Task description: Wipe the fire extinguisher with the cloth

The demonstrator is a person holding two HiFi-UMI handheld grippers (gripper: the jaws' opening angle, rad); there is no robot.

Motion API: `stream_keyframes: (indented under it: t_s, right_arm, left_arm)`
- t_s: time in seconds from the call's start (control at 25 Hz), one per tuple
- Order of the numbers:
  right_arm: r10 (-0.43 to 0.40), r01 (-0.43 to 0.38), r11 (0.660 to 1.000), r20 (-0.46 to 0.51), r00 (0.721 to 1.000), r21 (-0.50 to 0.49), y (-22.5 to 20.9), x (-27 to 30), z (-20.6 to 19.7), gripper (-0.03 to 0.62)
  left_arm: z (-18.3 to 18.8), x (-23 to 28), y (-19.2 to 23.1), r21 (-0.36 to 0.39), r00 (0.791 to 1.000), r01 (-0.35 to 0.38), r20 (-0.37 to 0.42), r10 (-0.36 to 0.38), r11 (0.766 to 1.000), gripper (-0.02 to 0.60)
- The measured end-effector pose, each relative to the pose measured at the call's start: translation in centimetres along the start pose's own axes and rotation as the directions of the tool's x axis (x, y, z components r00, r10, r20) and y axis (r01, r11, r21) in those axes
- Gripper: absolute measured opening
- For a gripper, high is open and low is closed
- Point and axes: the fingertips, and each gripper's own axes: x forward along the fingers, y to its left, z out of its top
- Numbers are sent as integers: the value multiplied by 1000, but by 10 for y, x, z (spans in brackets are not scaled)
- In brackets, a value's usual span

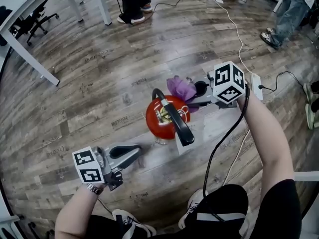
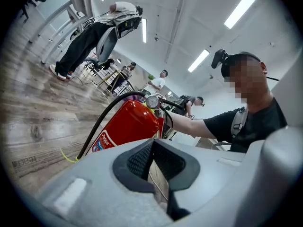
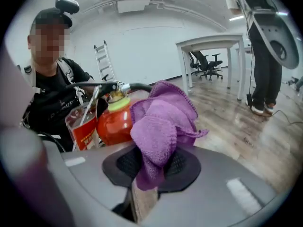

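Head view: the red fire extinguisher (image 1: 160, 117) stands upright on the wooden floor (image 1: 99, 73) between the 2 grippers. The right gripper (image 1: 198, 97), just beside the extinguisher's top, grips a bunched purple cloth (image 1: 180, 88) between its jaws. The left gripper (image 1: 133, 156) is clenched with nothing in it, near the extinguisher's red body but apart from it.

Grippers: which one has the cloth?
The right gripper, clamped on the purple cloth near the fire extinguisher; the left gripper is shut with nothing between its jaws.
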Motion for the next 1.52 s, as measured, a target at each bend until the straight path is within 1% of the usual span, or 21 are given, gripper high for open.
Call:
stream_keyframes:
  t_s: [0.12,0.28,0.4,0.52,0.56,0.6,0.68,0.72,0.76,0.88,0.92,1.0,1.04,1.08,1.12,1.2,1.24,1.36,1.44,1.48,1.52]
  right_arm:
    - [-57,57,998,-2,998,-31,1,-16,24,83]
    - [-105,106,994,42,994,-26,6,-34,54,83]
    - [-173,175,985,86,981,-13,6,-52,77,83]
    - [-263,264,964,155,952,14,6,-76,111,84]
    - [-289,288,957,189,939,30,8,-85,125,86]
    - [-310,307,951,223,924,49,11,-93,138,86]
    - [-335,323,942,278,900,89,22,-105,161,87]
    - [-338,321,941,299,892,106,30,-108,172,87]
    - [-333,312,943,319,887,118,40,-109,182,87]
    - [-278,255,961,360,891,111,76,-99,207,89]
    - [-253,232,968,364,897,100,89,-92,213,89]
    - [-198,183,980,357,913,74,114,-73,218,89]
    - [-173,162,985,346,922,62,125,-63,218,89]
    - [-154,144,988,331,931,52,135,-53,217,89]
    - [-138,130,990,316,939,44,144,-44,215,89]
    - [-106,103,994,288,952,28,159,-29,212,89]
    - [-89,87,996,275,957,18,167,-21,210,90]
    - [-44,48,999,247,968,-12,184,0,207,91]
    - [-29,34,999,239,971,-17,189,11,207,91]
    - [-23,26,1000,238,971,-12,190,16,206,91]
    - [-15,18,1000,237,971,-8,191,20,206,92]
  left_arm:
    - [10,4,-2,21,1000,19,23,-19,1000,-3]
    - [26,4,-2,42,997,28,66,-31,999,-3]
    - [43,3,-2,72,994,14,107,-22,997,-3]
    - [64,1,-5,99,988,1,156,-17,995,-1]
    - [70,1,-7,108,985,-1,171,-18,994,43]
    - [76,1,-9,119,983,-3,185,-19,993,57]
    - [90,1,-16,141,976,-9,217,-23,990,57]
    - [98,0,-21,152,972,-13,234,-23,988,82]
    - [106,0,-26,163,968,-19,251,-23,986,121]
    - [134,-1,-45,201,953,-34,302,-29,979,186]
    - [143,-1,-52,208,948,-27,317,-41,978,210]
    - [158,0,-71,216,938,8,337,-83,976,323]
    - [164,2,-82,227,934,29,341,-107,974,342]
    - [169,4,-93,242,932,45,339,-128,969,386]
    - [172,6,-103,259,933,53,332,-140,965,400]
    - [173,12,-117,288,941,51,308,-143,956,423]
    - [171,15,-122,298,945,49,296,-141,953,423]
    - [162,16,-127,292,951,75,266,-156,953,419]
    - [157,12,-127,276,952,94,256,-168,956,408]
    - [155,9,-126,273,952,99,254,-171,957,388]
    - [154,6,-126,272,952,104,252,-175,957,347]
